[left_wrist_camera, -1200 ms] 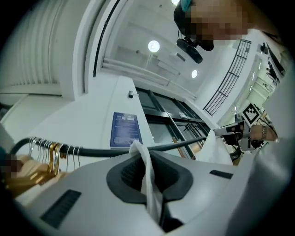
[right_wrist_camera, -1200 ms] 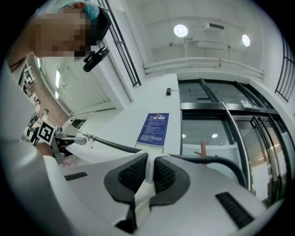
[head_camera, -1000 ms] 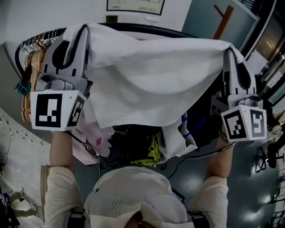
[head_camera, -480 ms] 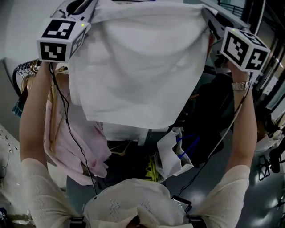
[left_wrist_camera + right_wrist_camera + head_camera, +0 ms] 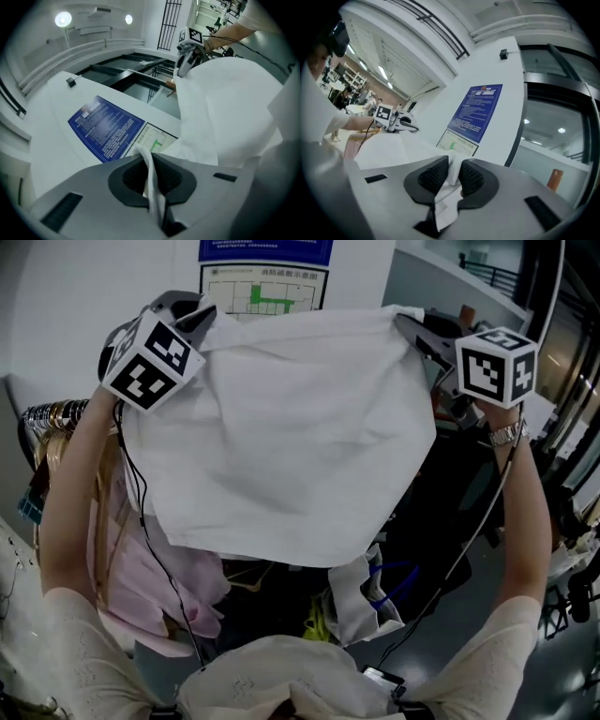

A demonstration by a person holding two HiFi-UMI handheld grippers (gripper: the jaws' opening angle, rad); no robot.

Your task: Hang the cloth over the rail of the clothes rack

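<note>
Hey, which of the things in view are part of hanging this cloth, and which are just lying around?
In the job: cloth; left gripper, shut on it; right gripper, whose jaws have just been opening, cloth between them.
Just about: hangers; pink garment; white bag; blue poster.

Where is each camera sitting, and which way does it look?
Head view: on the person's head, looking down at the white fabric cloth stretched between left tool and right tool; both arms show.
Left gripper view: on the left tool, along jaws shut on the cloth, toward the right tool and its arm.
Right gripper view: on the right tool, whose jaws, cloth between them, have just been opening; faces the left tool.
Shared: both gripper views see the blue wall poster.
</note>
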